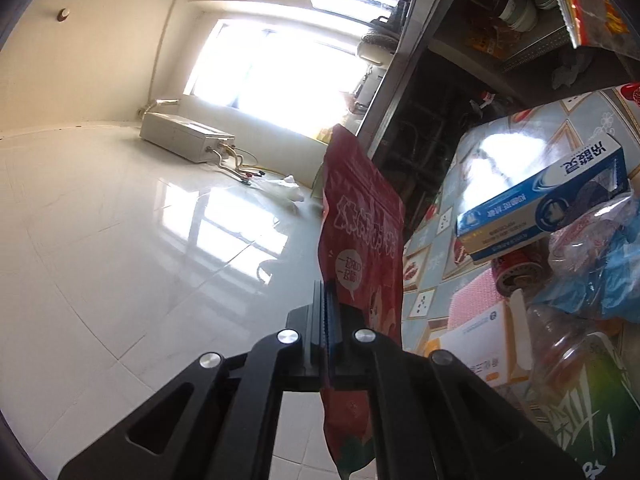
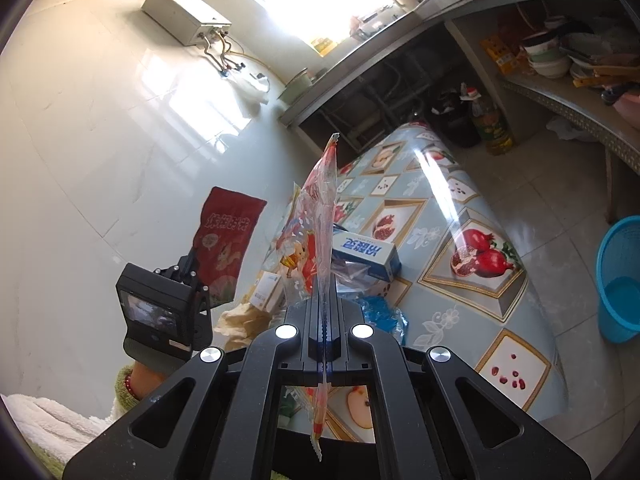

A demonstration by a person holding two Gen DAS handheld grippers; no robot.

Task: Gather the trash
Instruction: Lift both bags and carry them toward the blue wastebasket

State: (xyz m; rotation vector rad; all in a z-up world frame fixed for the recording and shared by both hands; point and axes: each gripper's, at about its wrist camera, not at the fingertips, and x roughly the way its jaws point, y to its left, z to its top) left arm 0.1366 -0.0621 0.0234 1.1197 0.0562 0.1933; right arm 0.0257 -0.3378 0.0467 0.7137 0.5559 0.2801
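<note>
Both claws are loaded. Your left claw (image 1: 330, 320) is closed on a red snack pouch (image 1: 360, 216), pinched low on its edge; the pouch stands upright, long axis running up and away from the fingers, clear of the worktop (image 2: 472, 216). From the right wrist view the same red snack pouch (image 2: 224, 240) hangs off the worktop's near-left edge, over the floor side.

Your right claw (image 2: 322, 312) is clamped on a clear printed wrapper (image 2: 316, 220), held edge-on, long axis straight ahead along the fingers, above the remaining pile.

The relation that matters: the blue waste basket (image 2: 620, 280) sits on the floor well to the right of the worktop. The right claw looks nearer to it; the left must cross the whole worktop.

Still on the worktop: a blue-and-white box (image 2: 366, 252), blue plastic (image 2: 380, 312), a crumpled pale wad (image 2: 240, 320), a small white carton (image 2: 266, 292).

Surface: glossy fruit-print cover, strong glare. Room: white tiled wall, bright window, a wall-mounted heater (image 2: 186, 16), cluttered shelves (image 2: 560, 76) to the right
</note>
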